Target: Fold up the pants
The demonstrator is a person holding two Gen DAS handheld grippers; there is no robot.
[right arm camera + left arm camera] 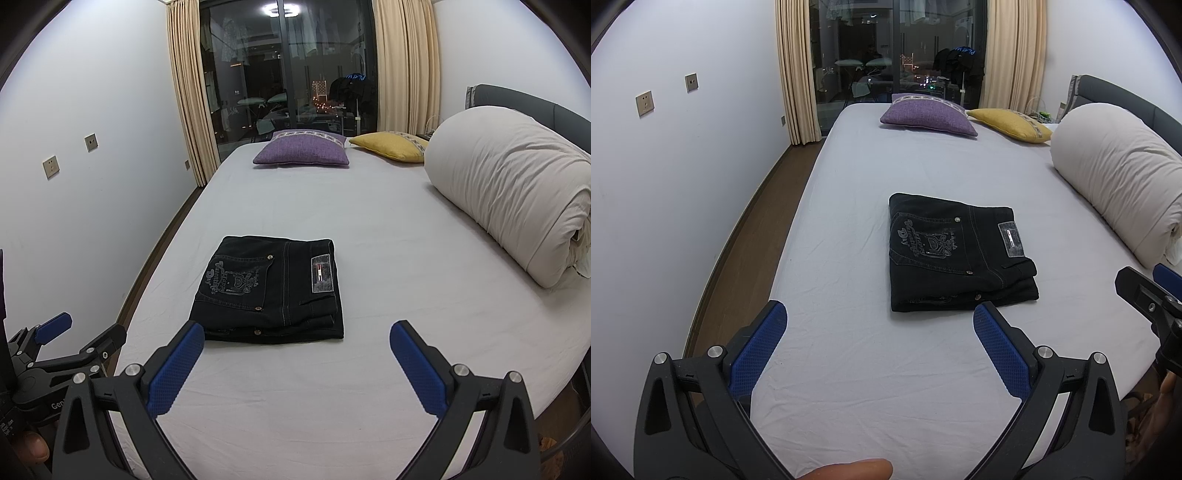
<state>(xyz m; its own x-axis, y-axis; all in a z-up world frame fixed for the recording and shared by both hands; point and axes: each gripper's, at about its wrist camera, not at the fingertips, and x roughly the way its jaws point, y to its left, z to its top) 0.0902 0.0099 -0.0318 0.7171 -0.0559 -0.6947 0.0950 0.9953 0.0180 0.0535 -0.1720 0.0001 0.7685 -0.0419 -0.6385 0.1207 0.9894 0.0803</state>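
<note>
Black jeans (956,254) lie folded into a compact rectangle on the white bed sheet (868,229), back pocket and waistband patch facing up. My left gripper (879,317) is open and empty, held just short of the jeans' near edge. In the right wrist view the folded jeans (273,291) lie ahead and to the left. My right gripper (297,338) is open and empty, just short of their near right corner. The left gripper also shows in the right wrist view (85,328), and the right gripper shows at the right edge of the left wrist view (1145,288).
A rolled white duvet (509,192) lies along the bed's right side by a grey headboard (535,107). A purple cushion (303,149) and a yellow cushion (391,146) sit at the far end. A white wall (92,203) and wood floor (746,236) are left of the bed.
</note>
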